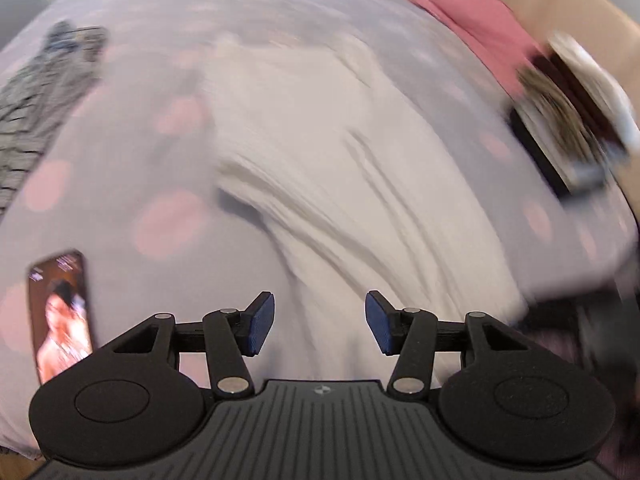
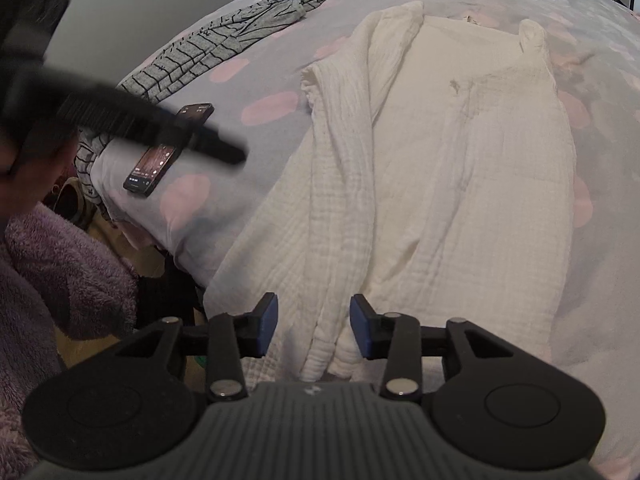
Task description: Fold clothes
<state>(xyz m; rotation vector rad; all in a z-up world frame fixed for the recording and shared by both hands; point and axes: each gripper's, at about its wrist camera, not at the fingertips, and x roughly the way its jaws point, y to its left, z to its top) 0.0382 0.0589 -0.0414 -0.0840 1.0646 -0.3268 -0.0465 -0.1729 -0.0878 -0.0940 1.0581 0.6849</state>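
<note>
A cream crinkled garment lies spread on the bed with its left side folded in over the middle. In the blurred left wrist view the same garment fills the centre. My right gripper is open just above the garment's near hem, where a folded edge runs under the gap between the fingers without the pads pressing it. My left gripper is open with nothing between its fingers, over the garment's near edge. It shows as a dark blurred shape at the upper left of the right wrist view.
The bed cover is lilac with pink dots. A phone with a lit screen lies left of the garment, and a grey lined garment lies beyond it. A purple fleece hangs at the near left. A pink cloth lies far right.
</note>
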